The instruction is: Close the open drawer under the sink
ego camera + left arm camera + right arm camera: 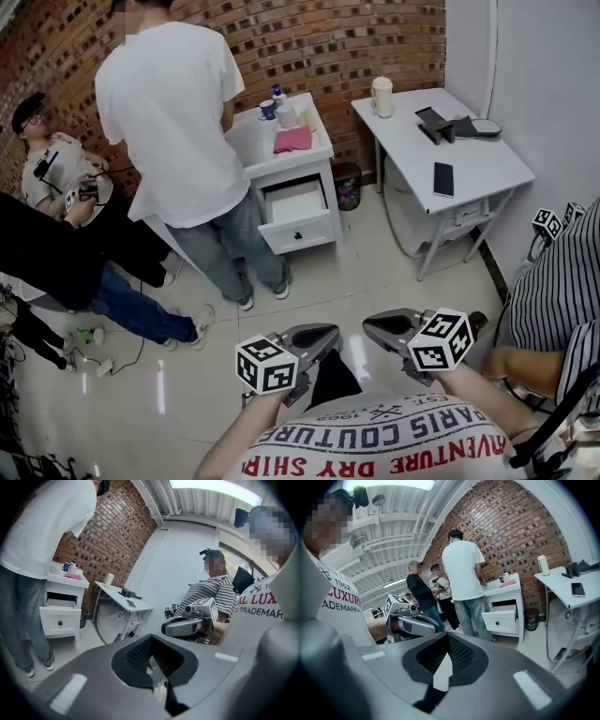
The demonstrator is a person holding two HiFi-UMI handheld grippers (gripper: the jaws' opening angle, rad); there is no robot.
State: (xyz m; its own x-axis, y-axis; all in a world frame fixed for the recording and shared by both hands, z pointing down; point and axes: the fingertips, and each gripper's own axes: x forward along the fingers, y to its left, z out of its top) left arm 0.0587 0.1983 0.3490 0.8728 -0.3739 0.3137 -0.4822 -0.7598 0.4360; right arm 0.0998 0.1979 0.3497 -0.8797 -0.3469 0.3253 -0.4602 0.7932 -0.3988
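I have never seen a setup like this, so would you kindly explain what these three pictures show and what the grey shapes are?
A person wears a camera on the head and holds a two-jaw tool in each hand. The head view looks down on both: the left gripper and the right gripper, each with a marker cube. The other two pictures come from cameras riding on those grippers, so the big grey shapes are their own jaws; both pairs are together and hold nothing. Farther off stands a white sink cabinet whose drawer is pulled out. A pink cloth lies on top, and a person in a white T-shirt stands at it. On the white table beside it lies a phone.
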